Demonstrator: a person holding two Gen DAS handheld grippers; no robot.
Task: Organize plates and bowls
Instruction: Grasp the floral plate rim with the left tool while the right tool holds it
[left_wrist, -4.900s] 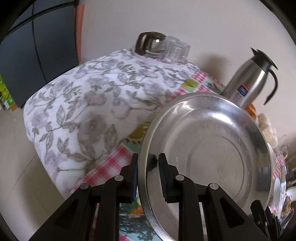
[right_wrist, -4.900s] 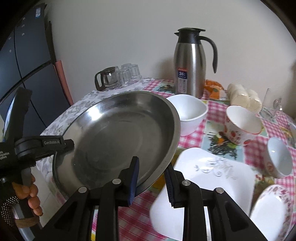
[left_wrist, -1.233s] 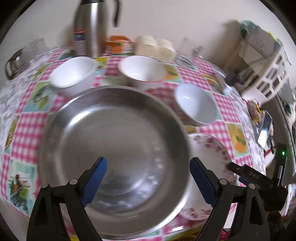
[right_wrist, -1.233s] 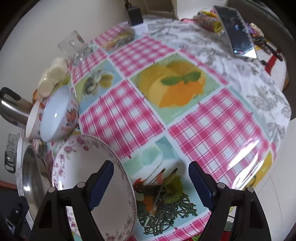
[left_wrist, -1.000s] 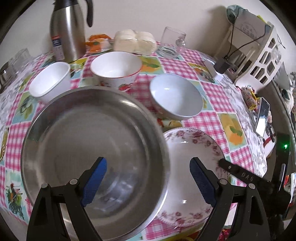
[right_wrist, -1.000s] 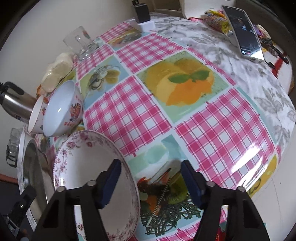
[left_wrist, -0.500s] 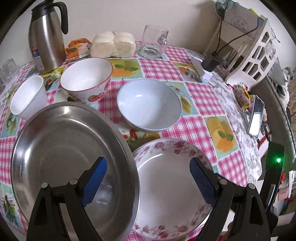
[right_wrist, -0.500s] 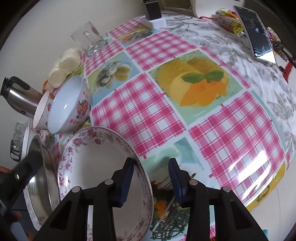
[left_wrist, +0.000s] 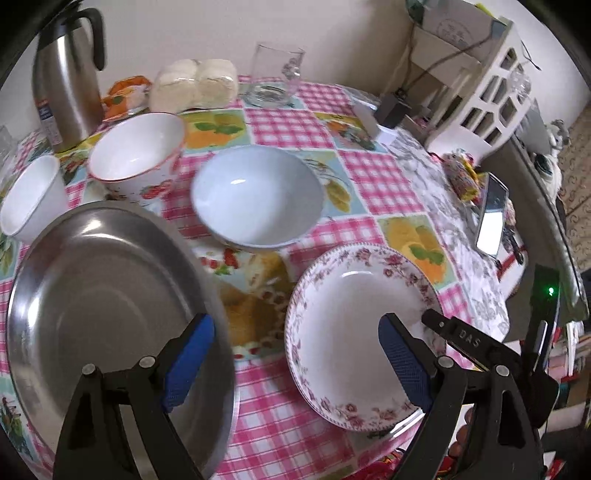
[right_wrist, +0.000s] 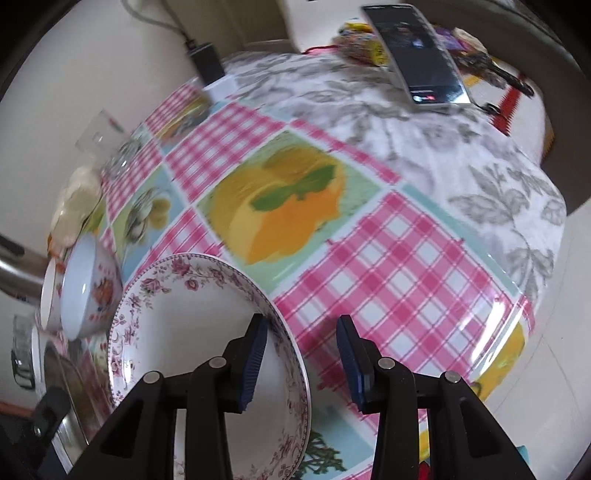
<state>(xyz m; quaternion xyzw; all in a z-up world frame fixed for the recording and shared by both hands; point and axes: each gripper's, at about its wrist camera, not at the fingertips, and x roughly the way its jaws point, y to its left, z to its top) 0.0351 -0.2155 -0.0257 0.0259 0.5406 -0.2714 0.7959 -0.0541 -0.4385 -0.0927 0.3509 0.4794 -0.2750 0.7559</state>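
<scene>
Here the floral plate's (right_wrist: 207, 332) rim sits between the right tool's (right_wrist: 301, 360) jaws — untouched.

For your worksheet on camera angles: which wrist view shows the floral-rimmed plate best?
The left wrist view: the floral-rimmed plate appears almost whole from above, rim pattern clear. The right wrist view shows it edge-on and blurred, partly hidden by the right gripper, whose jaws straddle its rim.

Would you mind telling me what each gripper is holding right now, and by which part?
Nothing is gripped. The right gripper straddles the floral plate's near rim, its closing pads not yet pressing it. The left gripper hangs open.
</scene>
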